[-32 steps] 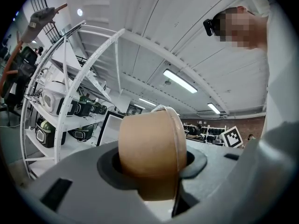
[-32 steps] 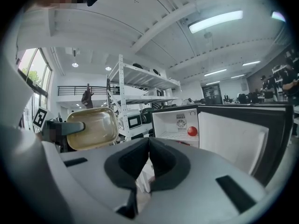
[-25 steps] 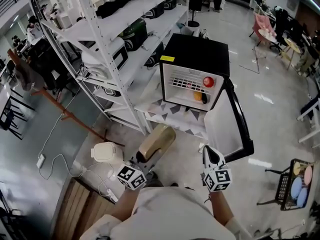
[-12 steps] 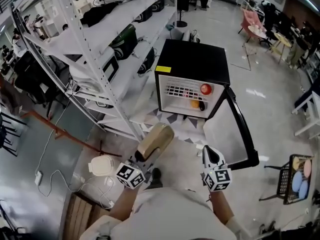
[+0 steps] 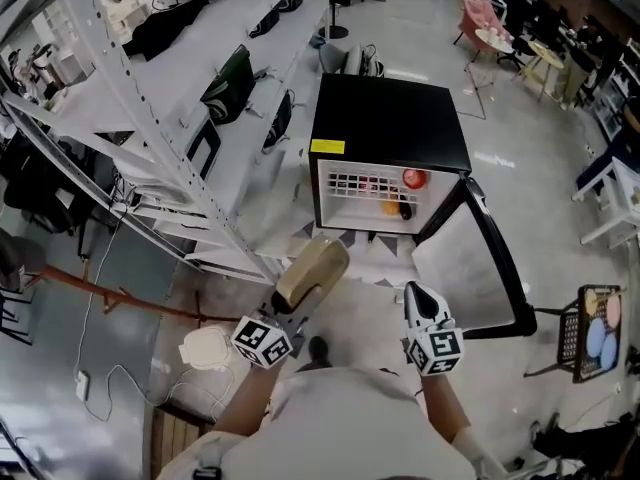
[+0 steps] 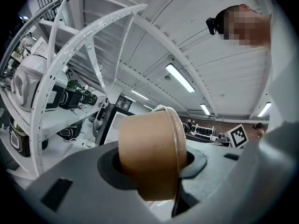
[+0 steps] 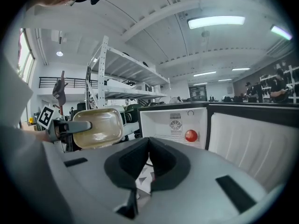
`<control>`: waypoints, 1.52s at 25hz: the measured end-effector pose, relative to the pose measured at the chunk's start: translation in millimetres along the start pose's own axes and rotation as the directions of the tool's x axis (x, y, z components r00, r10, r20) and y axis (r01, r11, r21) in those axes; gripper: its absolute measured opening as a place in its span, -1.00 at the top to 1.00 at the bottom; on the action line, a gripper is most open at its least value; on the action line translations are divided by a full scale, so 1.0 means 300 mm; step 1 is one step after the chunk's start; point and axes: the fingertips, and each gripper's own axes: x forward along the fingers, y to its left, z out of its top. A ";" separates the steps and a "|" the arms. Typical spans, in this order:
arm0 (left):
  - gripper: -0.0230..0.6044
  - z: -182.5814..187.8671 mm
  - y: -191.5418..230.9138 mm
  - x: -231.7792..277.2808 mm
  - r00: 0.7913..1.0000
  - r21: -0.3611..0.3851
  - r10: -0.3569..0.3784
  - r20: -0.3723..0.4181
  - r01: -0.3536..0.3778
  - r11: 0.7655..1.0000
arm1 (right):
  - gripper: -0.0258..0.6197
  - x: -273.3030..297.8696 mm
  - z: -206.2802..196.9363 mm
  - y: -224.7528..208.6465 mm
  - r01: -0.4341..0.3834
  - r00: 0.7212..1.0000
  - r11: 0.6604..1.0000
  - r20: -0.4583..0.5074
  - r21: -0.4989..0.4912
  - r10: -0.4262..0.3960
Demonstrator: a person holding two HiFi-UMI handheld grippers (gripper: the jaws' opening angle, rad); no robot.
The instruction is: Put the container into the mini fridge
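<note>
One container (image 5: 312,273) (in left hand-held gripper (image 5: 292,313)) nearer fridge (image 5: 390,128).

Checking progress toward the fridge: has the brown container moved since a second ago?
Yes. In the head view the container is now nearer the open mini fridge; the gap to its front has shrunk.

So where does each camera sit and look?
Head view: on the person's head, looking down at the mini fridge; arms, left hand-held gripper, right hand-held gripper show.
Left gripper view: along jaws clamping the container; person's head shows.
Right gripper view: along shut jaws toward the open fridge; person's shirt shows.
Shared: all show container and fridge.
</note>
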 end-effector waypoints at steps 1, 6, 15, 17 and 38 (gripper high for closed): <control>0.35 0.002 0.021 0.008 1.000 -0.009 -0.006 -0.003 0.006 1.000 | 0.90 0.013 0.003 0.005 0.008 1.000 1.000 -0.003 -0.001 -0.008; 0.35 -0.007 0.100 0.046 0.999 -0.057 -0.044 -0.023 0.042 0.997 | 0.90 0.056 0.006 0.019 0.057 0.998 0.998 -0.017 -0.003 -0.057; 0.35 -0.055 0.217 0.124 0.993 -0.144 -0.096 -0.071 0.085 0.986 | 0.90 0.115 -0.002 0.012 0.131 0.990 0.991 -0.049 -0.031 -0.132; 0.35 -0.075 0.230 0.145 0.990 -0.151 -0.107 -0.090 0.093 0.984 | 0.90 0.122 -0.003 0.006 0.143 0.988 0.989 -0.054 -0.036 -0.145; 0.35 -0.112 0.193 0.401 0.989 -0.160 -0.042 -0.139 0.019 0.987 | 0.90 0.305 -0.031 -0.183 0.042 0.996 0.999 -0.079 -0.031 -0.045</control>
